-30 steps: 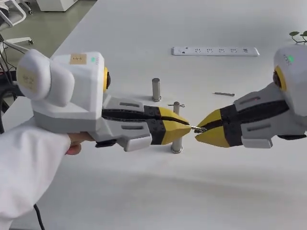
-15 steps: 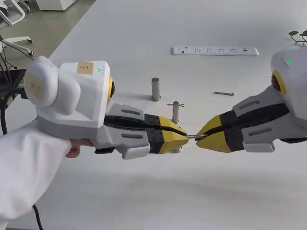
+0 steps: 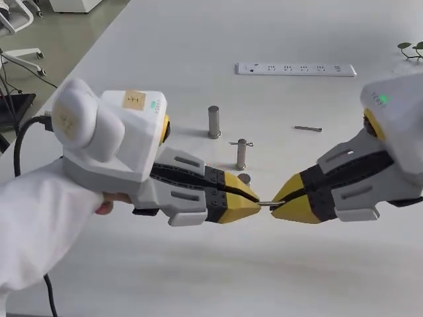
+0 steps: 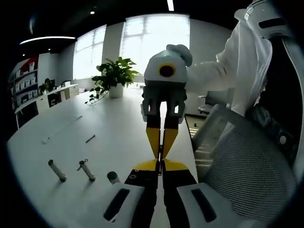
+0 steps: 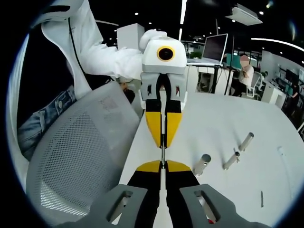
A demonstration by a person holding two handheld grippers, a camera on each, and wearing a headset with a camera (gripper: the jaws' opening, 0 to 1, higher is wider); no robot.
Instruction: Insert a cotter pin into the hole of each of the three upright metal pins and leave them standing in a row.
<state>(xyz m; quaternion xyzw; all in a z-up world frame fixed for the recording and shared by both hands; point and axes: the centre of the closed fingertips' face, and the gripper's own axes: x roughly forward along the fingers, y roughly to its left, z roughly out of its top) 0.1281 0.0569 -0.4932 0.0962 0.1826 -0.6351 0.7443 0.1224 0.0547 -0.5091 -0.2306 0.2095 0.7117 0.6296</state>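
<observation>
Three upright metal pins stand in a row on the white table: the far pin [image 3: 214, 122], the middle pin [image 3: 242, 153] with a cotter pin through its top, and the near pin [image 3: 244, 177], mostly hidden behind my left gripper. My left gripper [image 3: 254, 205] and right gripper [image 3: 274, 204] meet tip to tip above the table, both shut on a thin cotter pin [image 3: 266, 203] that spans between them. The right gripper view shows that cotter pin [image 5: 162, 154] between my right gripper [image 5: 163, 165] and the opposing jaws. My left gripper [image 4: 161, 164] has the row of pins [image 4: 87, 170] to its left.
A loose cotter pin [image 3: 308, 129] lies on the table to the right of the row. A white power strip [image 3: 295, 69] lies farther back, and a plant [image 3: 413, 49] stands at the right edge. A mesh chair [image 5: 76, 156] stands beside the table.
Both grippers, still joined at the tips on the cotter pin, have moved nearer to me and away from the near pin, whose top now shows behind the left gripper.
</observation>
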